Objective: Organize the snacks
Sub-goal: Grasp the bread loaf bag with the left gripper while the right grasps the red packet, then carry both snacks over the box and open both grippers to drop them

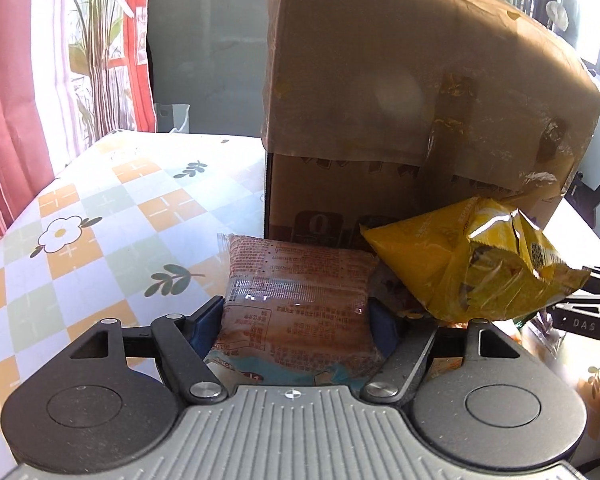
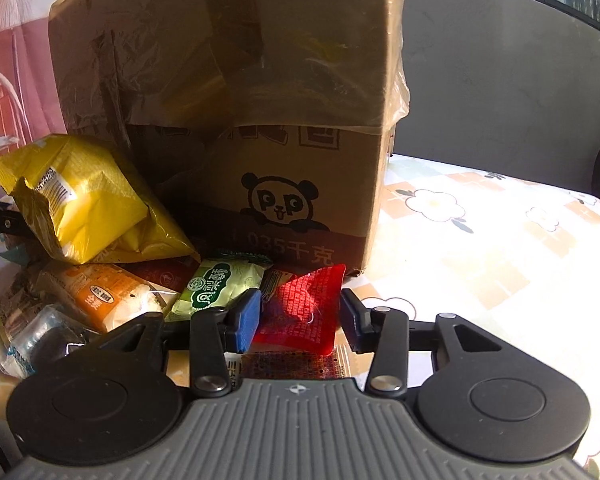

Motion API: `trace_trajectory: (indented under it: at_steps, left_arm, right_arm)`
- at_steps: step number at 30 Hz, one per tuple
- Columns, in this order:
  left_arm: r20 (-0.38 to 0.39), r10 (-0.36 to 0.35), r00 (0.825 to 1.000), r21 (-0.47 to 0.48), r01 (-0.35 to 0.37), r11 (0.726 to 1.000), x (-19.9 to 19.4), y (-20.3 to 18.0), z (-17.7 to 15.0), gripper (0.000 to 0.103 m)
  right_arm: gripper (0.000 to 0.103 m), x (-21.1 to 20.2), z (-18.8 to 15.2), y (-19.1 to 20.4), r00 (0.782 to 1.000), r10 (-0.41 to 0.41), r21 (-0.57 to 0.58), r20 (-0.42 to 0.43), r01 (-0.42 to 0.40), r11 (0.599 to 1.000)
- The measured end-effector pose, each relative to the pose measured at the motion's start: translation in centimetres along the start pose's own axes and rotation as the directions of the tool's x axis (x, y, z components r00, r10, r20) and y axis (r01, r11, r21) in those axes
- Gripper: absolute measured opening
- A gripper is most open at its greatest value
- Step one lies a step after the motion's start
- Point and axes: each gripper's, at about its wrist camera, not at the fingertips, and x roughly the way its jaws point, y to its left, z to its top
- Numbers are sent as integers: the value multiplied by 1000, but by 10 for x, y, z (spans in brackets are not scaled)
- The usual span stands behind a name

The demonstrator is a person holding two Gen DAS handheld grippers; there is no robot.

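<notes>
A tall cardboard box point(image 1: 400, 92) stands on the table; it also shows in the right wrist view point(image 2: 236, 92). My left gripper point(image 1: 296, 312) is shut on an orange-brown snack packet point(image 1: 296, 288) in front of the box. A yellow chip bag point(image 1: 472, 264) leans beside it, also in the right wrist view point(image 2: 84, 208). My right gripper point(image 2: 300, 316) has its jaws around a red snack packet point(image 2: 304, 312); the left pad touches it, a gap shows at the right pad.
A green packet point(image 2: 220, 284), an orange-labelled packet point(image 2: 100, 300) and a clear-wrapped one point(image 2: 36, 340) lie in a pile left of the red one. The table has a flowered checked cloth point(image 1: 100, 220). Red curtains point(image 1: 16, 80) hang at the left.
</notes>
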Motion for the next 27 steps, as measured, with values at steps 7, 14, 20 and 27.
trace_trajectory:
  at_steps: [7, 14, 20, 27]
  left_arm:
    - [60, -21, 998, -18, 22, 1000, -24, 5, -1, 77]
    - [95, -33, 995, -46, 38, 998, -38, 4, -7, 77]
    - [122, -51, 991, -48, 57, 997, -43, 8, -4, 77]
    - [162, -36, 986, -54, 46, 997, -56, 12, -6, 76]
  right_arm:
    - [37, -29, -8, 0, 1000, 24, 56, 12, -25, 998]
    - [4, -59, -17, 2, 999, 32, 108, 3, -32, 994]
    - [2, -75, -18, 12, 998, 64, 123, 20, -66, 990]
    - [0, -97, -1, 13, 995, 53, 106, 90, -62, 992]
